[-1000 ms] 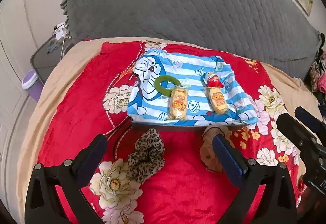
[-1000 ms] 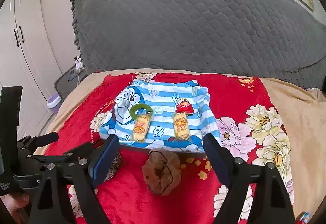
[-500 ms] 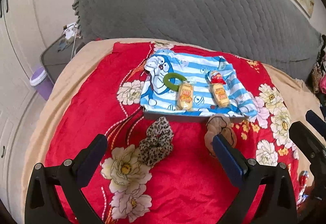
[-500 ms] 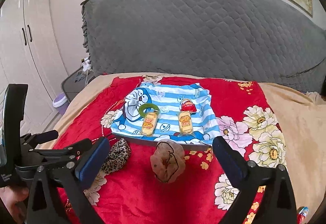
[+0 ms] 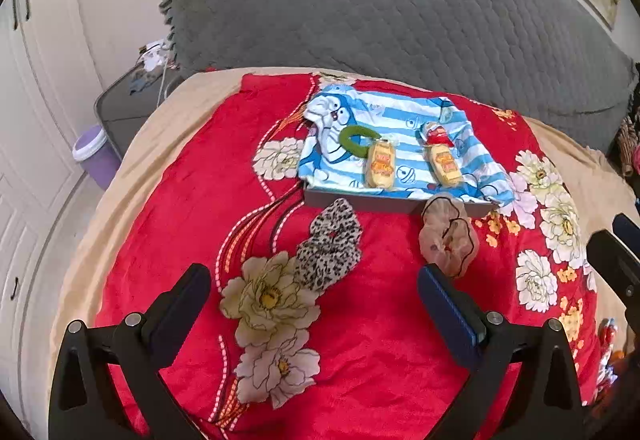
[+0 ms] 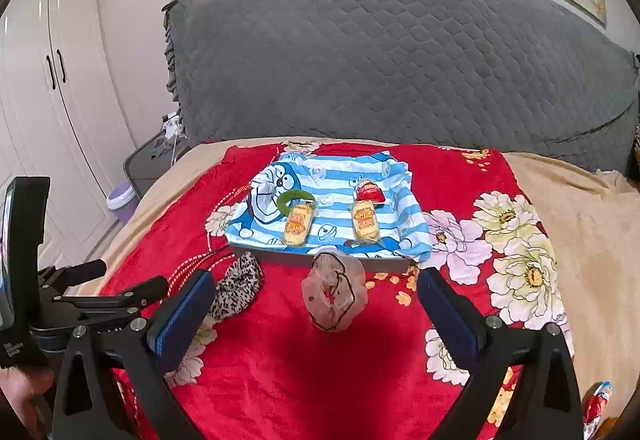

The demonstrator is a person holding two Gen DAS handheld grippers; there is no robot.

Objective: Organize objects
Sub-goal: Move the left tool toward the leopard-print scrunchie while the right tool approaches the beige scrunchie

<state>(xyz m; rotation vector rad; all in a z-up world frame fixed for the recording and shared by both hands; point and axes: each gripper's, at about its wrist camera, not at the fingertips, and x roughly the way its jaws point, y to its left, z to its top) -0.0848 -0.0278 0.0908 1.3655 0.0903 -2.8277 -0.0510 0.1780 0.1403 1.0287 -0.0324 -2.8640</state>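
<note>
From my left wrist: my left claw (image 5: 314, 298) is spread wide, holding nothing; the leopard scrunchie (image 5: 329, 250) sits just ahead on the red blanket (image 5: 192, 199), against the tray (image 5: 360, 201) edge, probably waiting to be sorted. From my right wrist: right claw (image 6: 316, 304) just finished opening, empty too, framing the pink scrunchie (image 6: 334, 294); plenty of bare blanket around it, tray wall close behind.
</note>
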